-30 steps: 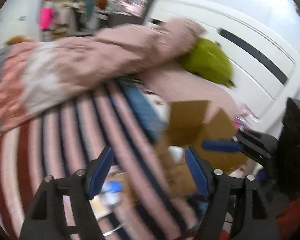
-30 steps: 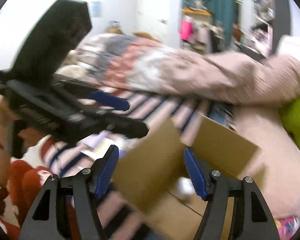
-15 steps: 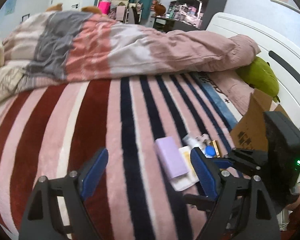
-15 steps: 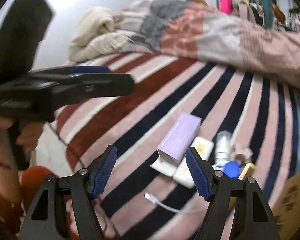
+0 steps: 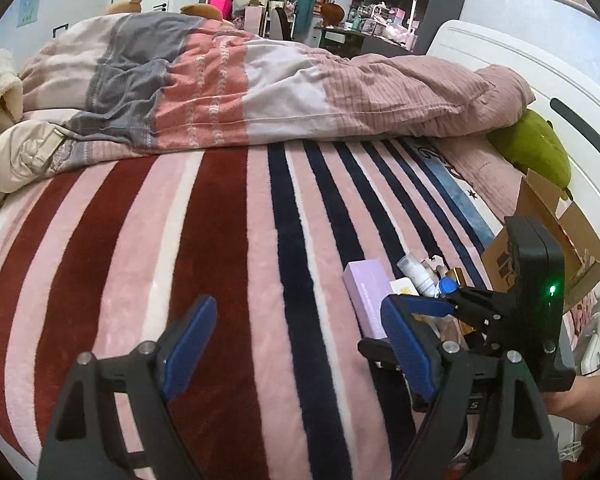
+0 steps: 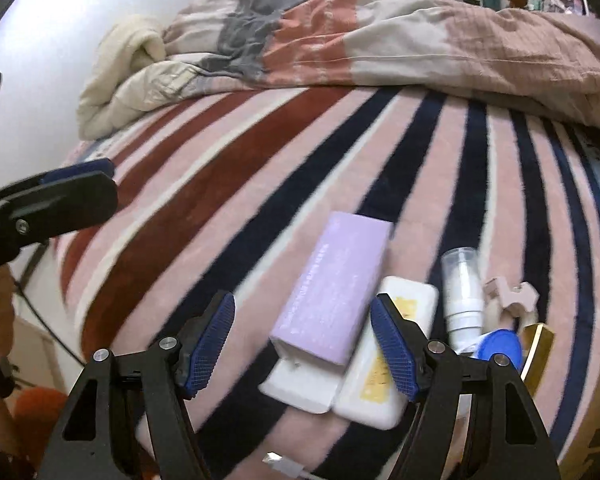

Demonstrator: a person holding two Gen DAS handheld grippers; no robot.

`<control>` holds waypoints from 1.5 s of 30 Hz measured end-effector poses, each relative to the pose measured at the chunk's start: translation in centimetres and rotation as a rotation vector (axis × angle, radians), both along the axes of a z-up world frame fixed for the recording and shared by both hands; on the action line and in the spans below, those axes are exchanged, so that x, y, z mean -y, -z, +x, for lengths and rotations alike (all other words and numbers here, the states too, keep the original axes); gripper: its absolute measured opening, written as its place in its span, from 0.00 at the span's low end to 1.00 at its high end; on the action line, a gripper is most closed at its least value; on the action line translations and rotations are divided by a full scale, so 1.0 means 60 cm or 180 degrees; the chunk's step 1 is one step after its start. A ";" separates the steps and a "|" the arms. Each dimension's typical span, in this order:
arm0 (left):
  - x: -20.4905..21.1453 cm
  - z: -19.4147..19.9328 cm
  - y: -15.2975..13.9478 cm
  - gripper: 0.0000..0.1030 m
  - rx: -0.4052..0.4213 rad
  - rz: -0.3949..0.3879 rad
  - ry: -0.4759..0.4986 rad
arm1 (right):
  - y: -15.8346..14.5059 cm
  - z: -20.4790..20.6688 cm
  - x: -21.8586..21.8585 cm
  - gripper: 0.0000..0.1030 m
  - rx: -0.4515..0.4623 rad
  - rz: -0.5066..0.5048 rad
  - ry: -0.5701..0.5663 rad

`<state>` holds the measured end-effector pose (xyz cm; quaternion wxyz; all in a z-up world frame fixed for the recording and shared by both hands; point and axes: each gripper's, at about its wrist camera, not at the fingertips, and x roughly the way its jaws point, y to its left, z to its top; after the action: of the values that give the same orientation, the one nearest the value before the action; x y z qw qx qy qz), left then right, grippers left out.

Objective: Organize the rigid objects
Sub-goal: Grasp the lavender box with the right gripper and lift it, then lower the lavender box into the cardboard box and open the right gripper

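Clutter pile sits near the striped blanket's (image 6: 260, 168) front edge: purple box (image 6: 332, 292) lying over a white case (image 6: 384, 364), clear pump bottle (image 6: 462, 292) and blue cap (image 6: 500, 344) just beside. Right gripper (image 6: 302, 344) hangs over the box, jaws apart, gripping nothing. Left gripper (image 5: 296, 344) spread wide over bare blanket, empty, having just been opening. Cardboard box (image 5: 548, 240) at the blanket's right edge.
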<state>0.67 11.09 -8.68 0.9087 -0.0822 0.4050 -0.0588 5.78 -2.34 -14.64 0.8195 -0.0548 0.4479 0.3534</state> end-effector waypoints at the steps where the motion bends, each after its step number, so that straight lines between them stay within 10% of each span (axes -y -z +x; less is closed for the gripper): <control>1: -0.001 -0.001 -0.001 0.79 -0.0010 -0.0014 -0.0008 | 0.000 -0.003 -0.003 0.64 -0.0009 0.0019 -0.0037; 12: -0.016 -0.007 -0.009 0.79 -0.0121 0.0025 -0.0221 | 0.027 0.035 -0.041 0.61 -0.0061 0.0072 0.0292; 15: -0.016 -0.010 -0.011 0.79 -0.0127 0.0045 -0.0267 | 0.029 0.031 -0.054 0.37 -0.0026 0.0039 -0.0052; 19: -0.016 -0.020 -0.014 0.79 -0.0095 0.0039 -0.0304 | 0.020 0.022 -0.035 0.34 0.0054 -0.0072 -0.0519; 28: -0.021 -0.006 -0.010 0.79 -0.0100 -0.0058 -0.0294 | 0.022 0.042 -0.031 0.71 0.0104 -0.0156 -0.0265; 30: -0.016 0.003 -0.011 0.79 -0.0137 -0.0037 -0.0249 | 0.031 0.048 -0.044 0.39 0.0136 -0.0266 -0.0164; 33: -0.002 0.012 -0.020 0.79 -0.0174 0.0014 -0.0171 | 0.032 0.047 -0.043 0.36 0.0220 -0.0337 -0.0188; 45: 0.128 0.047 -0.132 0.79 0.0130 -0.0602 0.0435 | -0.174 -0.034 0.073 0.35 0.0613 0.0271 -0.0871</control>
<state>3.51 3.41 -0.77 0.8988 -0.1385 0.3837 -0.1603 3.77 -6.72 -4.19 0.8044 -0.1141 0.3403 0.4734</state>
